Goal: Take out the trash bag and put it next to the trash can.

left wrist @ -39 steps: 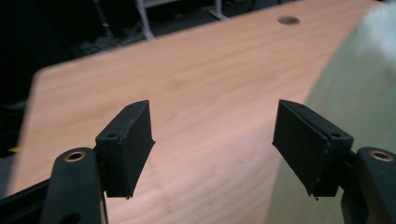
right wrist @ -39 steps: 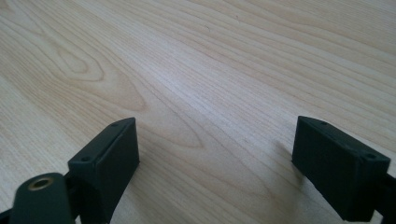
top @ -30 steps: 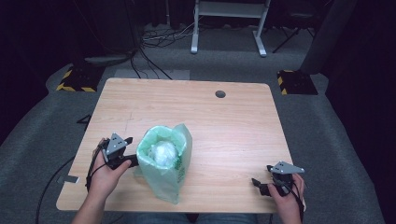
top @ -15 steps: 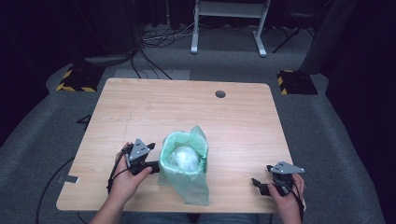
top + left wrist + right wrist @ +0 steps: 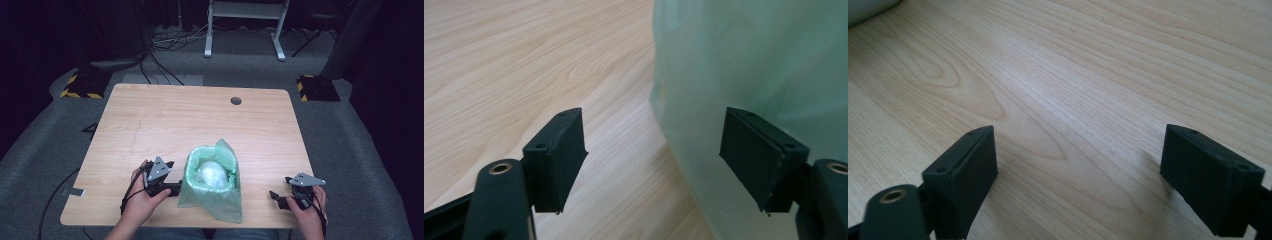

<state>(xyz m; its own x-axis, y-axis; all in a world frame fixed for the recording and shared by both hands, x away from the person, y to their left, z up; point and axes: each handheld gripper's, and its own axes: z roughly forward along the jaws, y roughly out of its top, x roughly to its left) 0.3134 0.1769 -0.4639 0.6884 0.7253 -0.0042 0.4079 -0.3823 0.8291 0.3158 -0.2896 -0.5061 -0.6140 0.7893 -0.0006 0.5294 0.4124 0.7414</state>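
A small bin lined with a pale green plastic bag (image 5: 212, 192) stands near the table's front edge, with a crumpled white bundle (image 5: 212, 173) inside it. My left gripper (image 5: 175, 189) lies at the bag's left side, held by a hand. In the left gripper view my left gripper (image 5: 654, 160) is open, and the green bag (image 5: 749, 60) bulges in between the jaws from the right. My right gripper (image 5: 274, 196) rests at the front right, apart from the bag. It (image 5: 1078, 175) is open over bare wood with nothing between its jaws.
The wooden table (image 5: 200, 120) has a round cable hole (image 5: 236, 101) at the back. A pale edge (image 5: 863, 10) shows at the top left corner of the right gripper view. Cables and a desk frame lie on the floor beyond.
The green bag and the left gripper have moved together to the right and a little toward the front edge. The right gripper has stayed where it was.
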